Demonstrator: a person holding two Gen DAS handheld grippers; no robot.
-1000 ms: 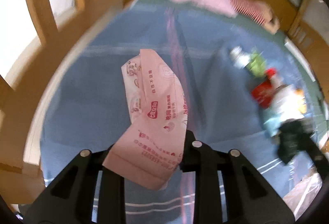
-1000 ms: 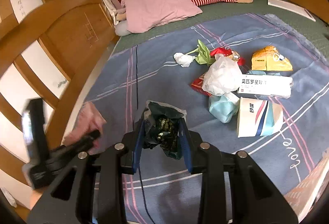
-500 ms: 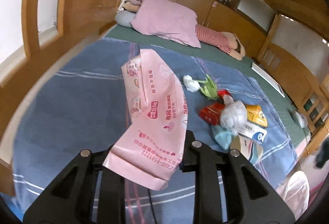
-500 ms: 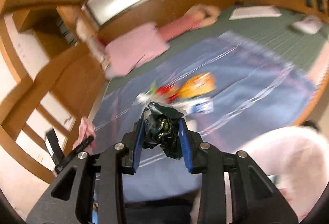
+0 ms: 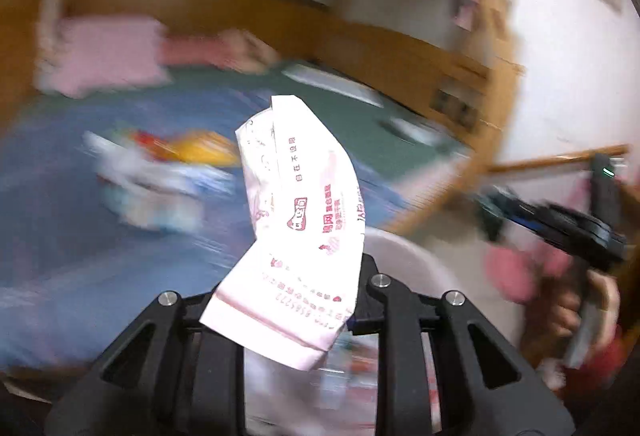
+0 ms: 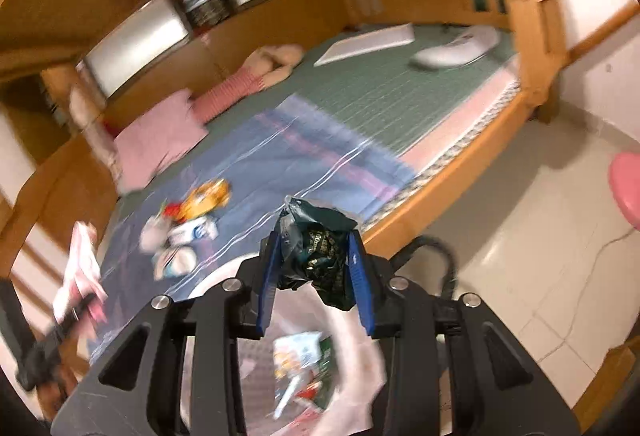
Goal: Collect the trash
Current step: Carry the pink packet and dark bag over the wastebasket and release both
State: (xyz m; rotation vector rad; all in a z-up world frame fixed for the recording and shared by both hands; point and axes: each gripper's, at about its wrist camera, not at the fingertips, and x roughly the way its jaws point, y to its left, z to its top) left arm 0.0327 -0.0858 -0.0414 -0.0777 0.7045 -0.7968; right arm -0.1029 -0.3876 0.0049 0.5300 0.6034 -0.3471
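Note:
My left gripper (image 5: pixel 280 302) is shut on a pink-and-white printed wrapper (image 5: pixel 300 220), which stands up out of the jaws. My right gripper (image 6: pixel 316 276) is shut on a crumpled dark green wrapper (image 6: pixel 318 246) between its blue pads (image 6: pixel 269 276). Both hang over a white trash bag (image 5: pixel 404 250), whose rim (image 6: pixel 212 276) curves under the right fingers, with several wrappers inside. In the left wrist view the right gripper (image 5: pixel 560 224) is blurred at the right. In the right wrist view the left gripper (image 6: pixel 76 310) shows at the far left with its pink wrapper (image 6: pixel 80 264).
A pile of leftover trash (image 6: pixel 188 224) lies on the blue blanket (image 6: pixel 280 164) on the wooden-framed bed (image 6: pixel 460 172). Pink pillows (image 6: pixel 160 136) lie at the head. Pale tiled floor (image 6: pixel 520 236) spreads to the right, with a pink stool (image 6: pixel 626 192) at the edge.
Both grippers swung away from the blanket to the bed's edge and now hang over the white bag, each still gripping its wrapper. The left view has turned right and blurred.

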